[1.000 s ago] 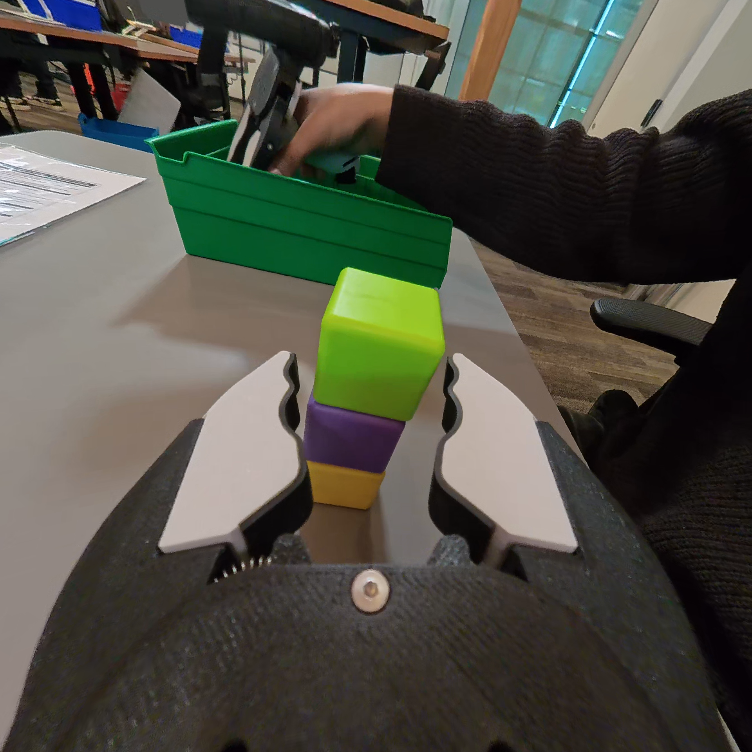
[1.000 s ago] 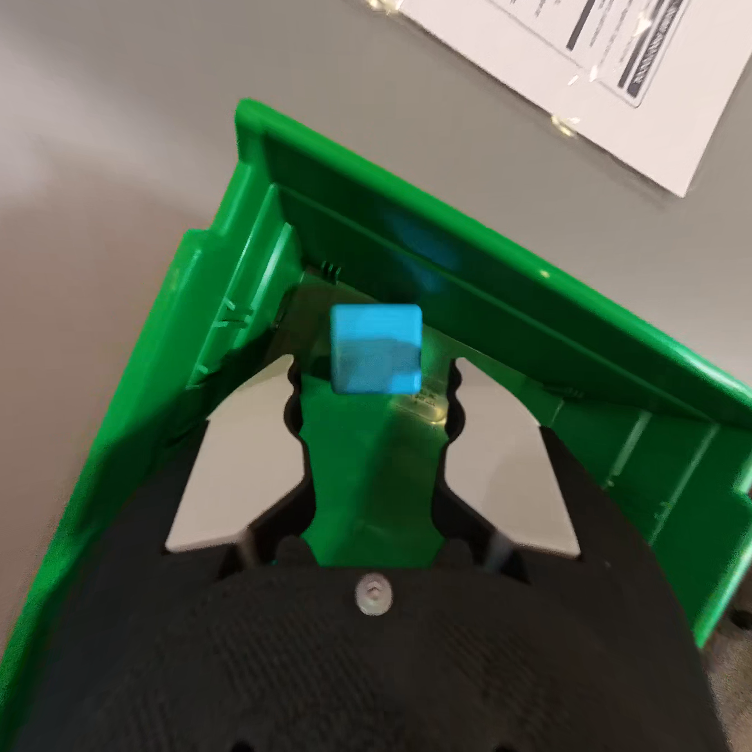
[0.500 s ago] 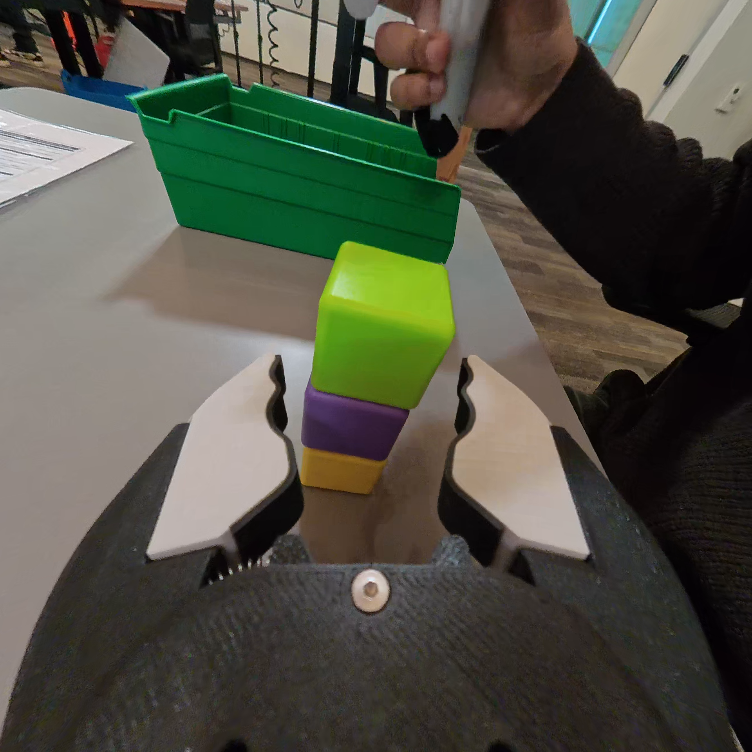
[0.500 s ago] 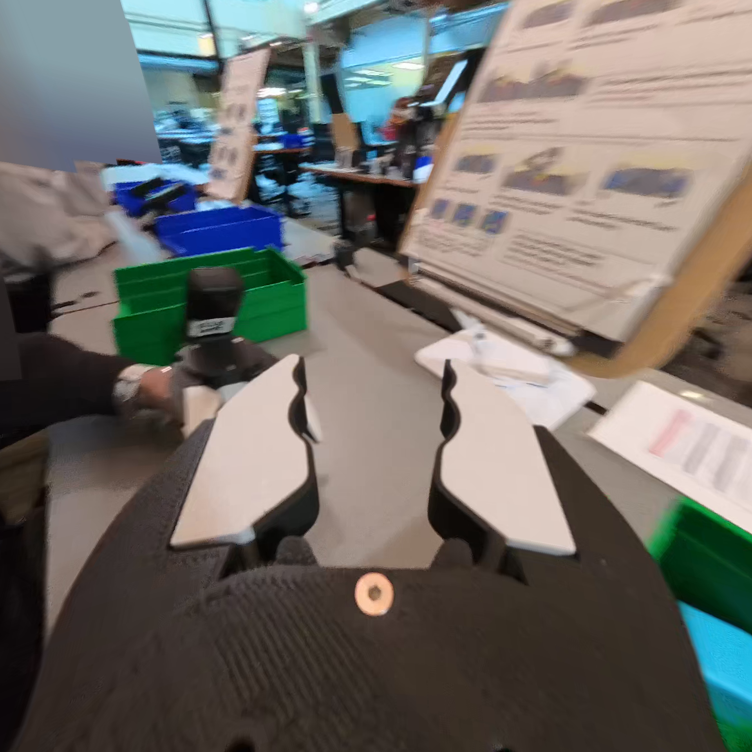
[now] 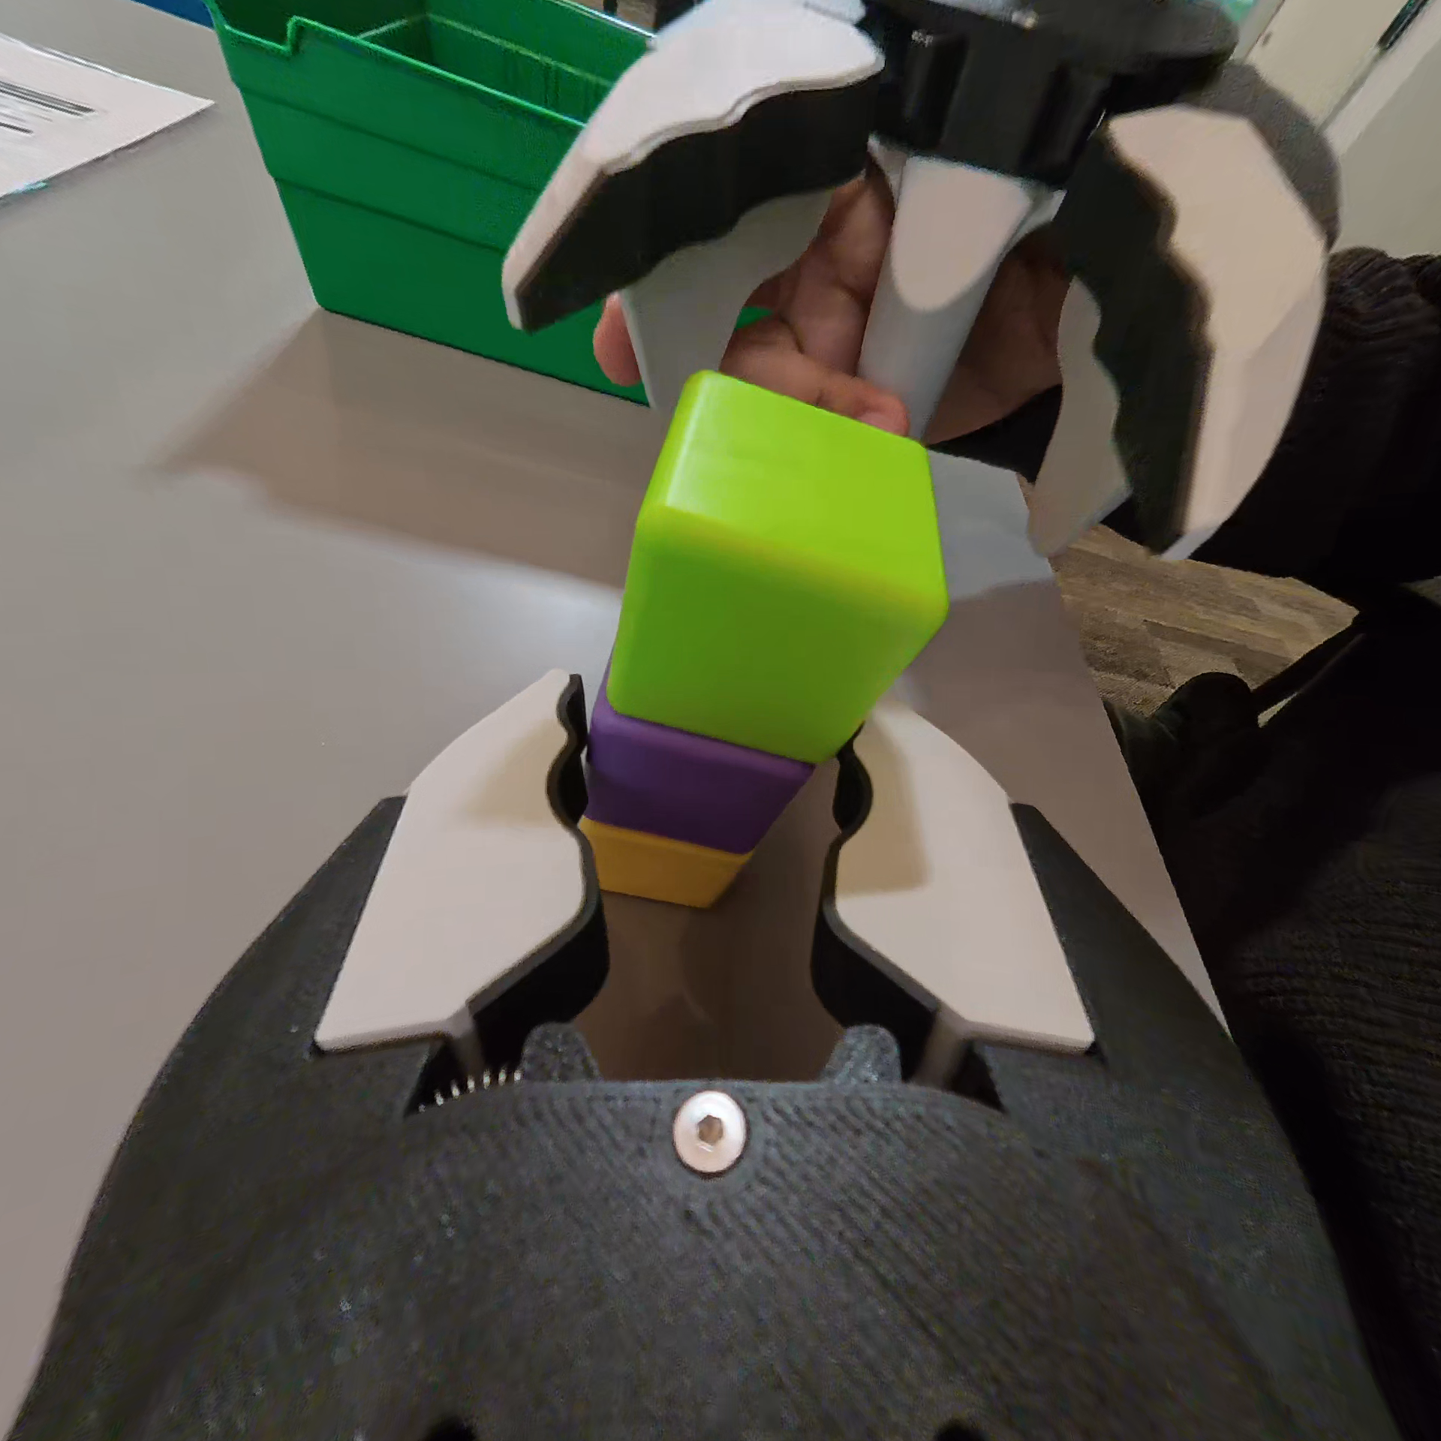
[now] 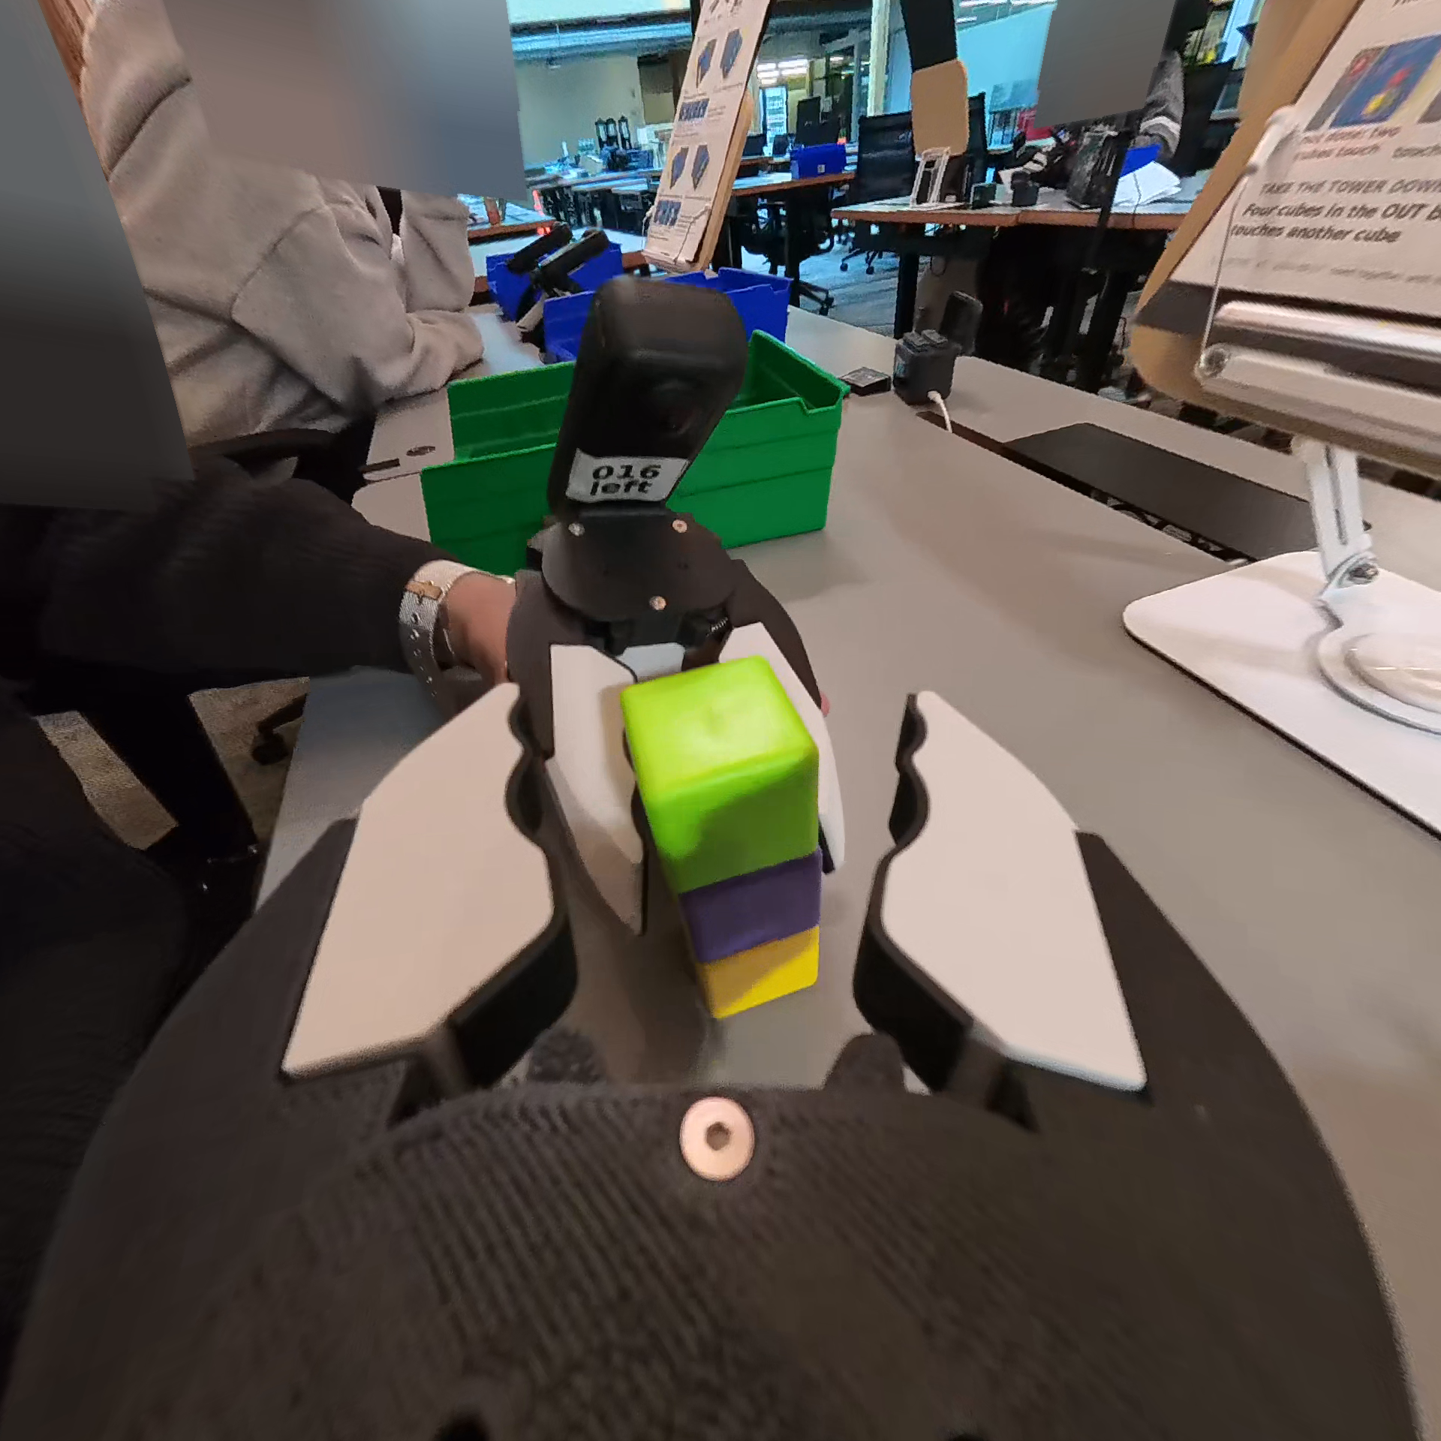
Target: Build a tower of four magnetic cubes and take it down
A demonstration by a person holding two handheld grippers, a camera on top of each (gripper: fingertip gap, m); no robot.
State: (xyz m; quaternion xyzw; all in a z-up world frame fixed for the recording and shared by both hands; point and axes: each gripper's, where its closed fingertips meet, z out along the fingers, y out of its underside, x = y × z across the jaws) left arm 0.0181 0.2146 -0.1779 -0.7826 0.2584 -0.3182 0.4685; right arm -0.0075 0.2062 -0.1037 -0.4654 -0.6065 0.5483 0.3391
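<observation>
A stack of three cubes stands on the grey table (image 5: pixel 234 624): a lime green cube (image 5: pixel 780 577) on a purple cube (image 5: pixel 686 795) on a yellow cube (image 5: pixel 663 865). My left gripper (image 5: pixel 709 748) is low on the table, its jaws open and close on both sides of the purple cube. The left fingertip (image 5: pixel 569 748) is almost against it. My right gripper (image 5: pixel 811 405) is open and empty, just above and beyond the green cube, facing the left one. In the right wrist view the green cube (image 6: pixel 717 764) lies between my right gripper's (image 6: pixel 713 702) tips, with the left gripper (image 6: pixel 733 889) behind.
A green bin (image 5: pixel 405 156) stands beyond the stack, and a paper sheet (image 5: pixel 78 132) lies at far left. The table's right edge and the floor (image 5: pixel 1170 616) are close. The right wrist view shows another green bin (image 6: pixel 764 468), blue bins (image 6: pixel 748 300), a white stand base (image 6: pixel 1263 663) and a seated person (image 6: pixel 273 273). About 7 cm separates my left fingertips from my right.
My right gripper left the green bin empty, with the blue cube still inside, swung round and came down over the stack. My left gripper's jaws narrowed about the purple cube.
</observation>
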